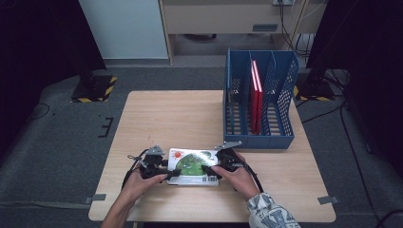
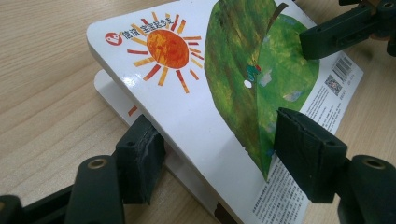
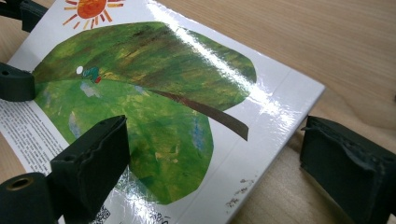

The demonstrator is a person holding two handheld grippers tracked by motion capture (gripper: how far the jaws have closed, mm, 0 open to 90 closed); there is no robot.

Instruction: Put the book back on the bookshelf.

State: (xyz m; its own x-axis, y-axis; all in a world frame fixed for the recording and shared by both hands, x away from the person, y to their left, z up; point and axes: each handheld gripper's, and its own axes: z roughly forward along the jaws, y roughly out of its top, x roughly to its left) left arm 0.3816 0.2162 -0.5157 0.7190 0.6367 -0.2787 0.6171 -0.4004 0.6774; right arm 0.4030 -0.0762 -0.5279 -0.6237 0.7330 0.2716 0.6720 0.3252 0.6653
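at the near edge of the tabletop (image 1: 142, 114), in the high view, two bare hands come in from below, the right one out of a patterned sleeve (image 1: 271, 213), each holding a gripper against a picture book (image 1: 194, 166) that lies flat between them. the left gripper (image 1: 172, 174) meets the book's left end and the right gripper (image 1: 209, 170) its right end.

in the left gripper view the book (image 2: 196, 102) is tilted, its near corner lifted off the wood, with a second white layer showing beneath the cover. the left gripper's fingers (image 2: 140, 156) are apart and straddle the raised cover, one pad under the edge and the other over the green leaf; whether either pad presses on the book cannot be told. the other gripper's finger lies on the far side of the leaf.

in the right gripper view the right gripper (image 3: 212, 158) has its fingers (image 3: 93, 158) wide apart, one lying over the glossy cover (image 3: 154, 93), the other off the book's edge above bare wood, clear of it.

farther back, at the right of the tabletop, stands a blue file rack (image 1: 260, 137) with red folders (image 1: 256, 95) upright in a middle slot. beyond is grey floor (image 1: 62, 133).
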